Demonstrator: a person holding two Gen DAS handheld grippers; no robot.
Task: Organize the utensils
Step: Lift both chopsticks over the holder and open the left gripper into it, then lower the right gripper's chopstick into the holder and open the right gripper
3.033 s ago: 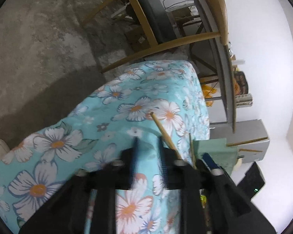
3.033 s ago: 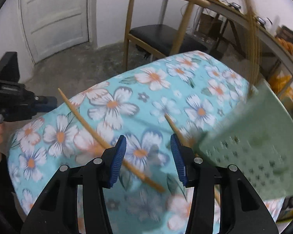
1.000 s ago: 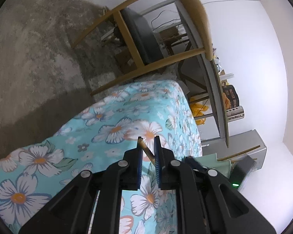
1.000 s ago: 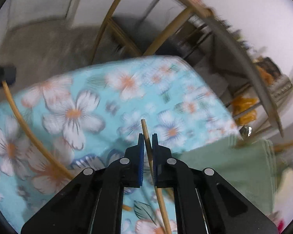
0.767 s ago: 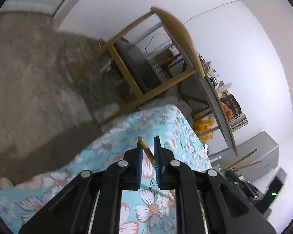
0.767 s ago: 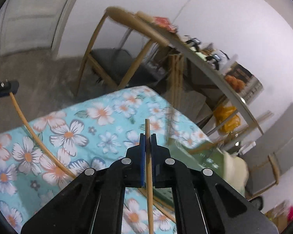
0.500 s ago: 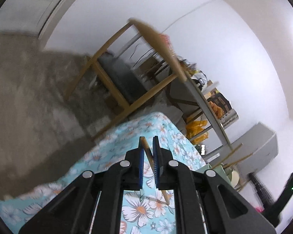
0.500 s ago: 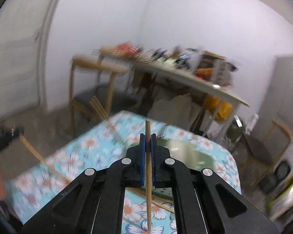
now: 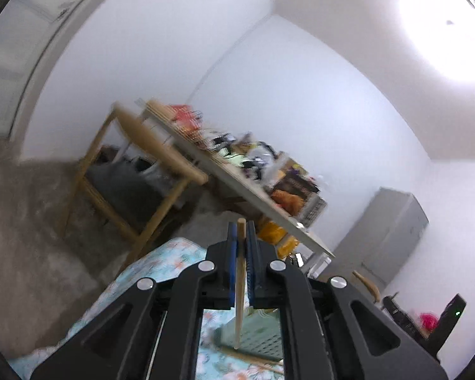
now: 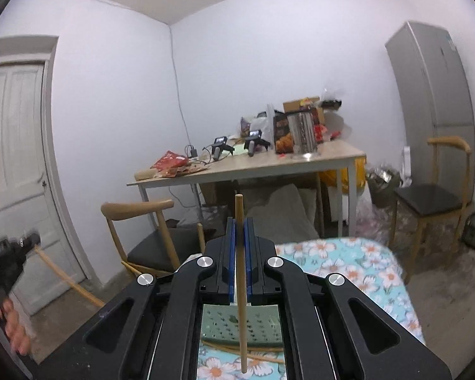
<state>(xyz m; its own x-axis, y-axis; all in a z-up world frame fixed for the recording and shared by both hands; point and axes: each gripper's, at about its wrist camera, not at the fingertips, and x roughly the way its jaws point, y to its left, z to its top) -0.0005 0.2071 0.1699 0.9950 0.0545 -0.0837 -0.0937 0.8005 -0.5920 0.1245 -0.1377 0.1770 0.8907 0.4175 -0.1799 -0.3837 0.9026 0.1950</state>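
Chopsticks are held one per gripper, both lifted above the green perforated basket (image 10: 237,326). Right gripper (image 10: 240,231) is clamped on a wooden chopstick (image 10: 241,300); the stick stands near upright, its top poking above the blue pads (image 10: 231,253), its lower tip hanging over the floral tablecloth (image 10: 348,262) just in front of the basket. Left gripper (image 9: 241,237) is pinched narrow on a second chopstick (image 9: 239,300), the tip hanging beside the basket (image 9: 262,335). More chopsticks (image 10: 262,356) are seen lying on the cloth against the basket's near edge. In the right wrist view, the left gripper (image 10: 31,239) and its chopstick (image 10: 66,278) appear well left of the basket, with the person's fingers (image 10: 12,329) on the handle. Behind the basket: wooden chair (image 10: 142,218), cluttered table (image 10: 253,164), grey fridge (image 10: 433,85).
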